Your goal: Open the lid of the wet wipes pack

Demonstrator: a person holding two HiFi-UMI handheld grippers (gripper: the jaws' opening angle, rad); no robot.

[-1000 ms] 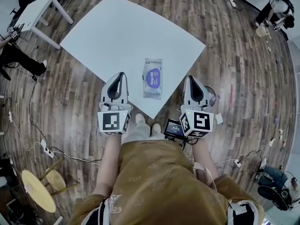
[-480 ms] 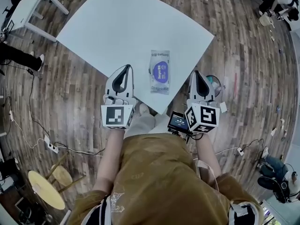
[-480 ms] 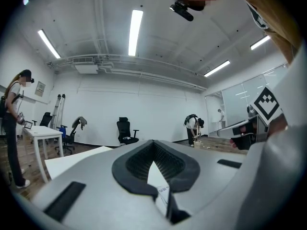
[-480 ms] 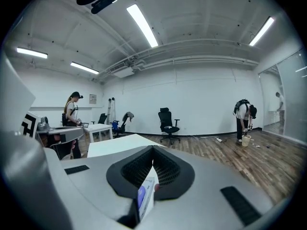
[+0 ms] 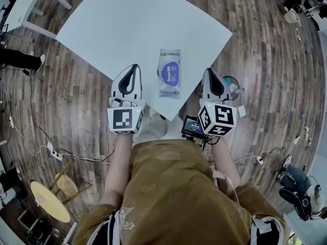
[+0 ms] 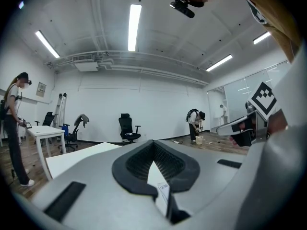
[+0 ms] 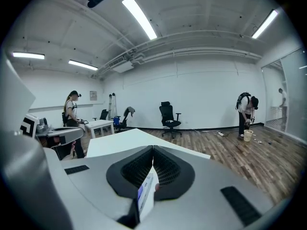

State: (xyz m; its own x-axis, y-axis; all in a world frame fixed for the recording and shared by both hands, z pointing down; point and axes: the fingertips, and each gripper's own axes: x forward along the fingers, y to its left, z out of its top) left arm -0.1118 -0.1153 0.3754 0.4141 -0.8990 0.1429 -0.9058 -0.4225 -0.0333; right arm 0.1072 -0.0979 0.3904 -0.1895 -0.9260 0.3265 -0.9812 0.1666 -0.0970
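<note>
From the head view, the wet wipes pack (image 5: pixel 169 79) lies flat on the white worktop (image 5: pixel 143 24), close to its near corner. The left tongs (image 5: pixel 132 74) and the right tongs (image 5: pixel 208 78) flank it, one on each side, and neither touches it. The pack is a pale, soft-looking wrapper with print at both ends. Its purple oval lid (image 5: pixel 170 71) sits in the middle and appears to lie flat and shut. The task looks to be at the approach stage, with nothing gripped yet.

In the left gripper view, the left tongs (image 6: pixel 153 145) are clenched tip to tip and empty. Only a strip of the worktop and a printed edge of the pack (image 6: pixel 163 193) show through the slit below the tips.

In the right gripper view, the right tongs (image 7: pixel 153 150) are likewise clenched on nothing. A sliver of the pack (image 7: pixel 144 190) with a purple tinge shows through their slit.

The next move probably calls for one pair to open and pin the wrapper down. The other would then catch the lid's free edge and peel it up gently, since the light pack could slide or lift.
</note>
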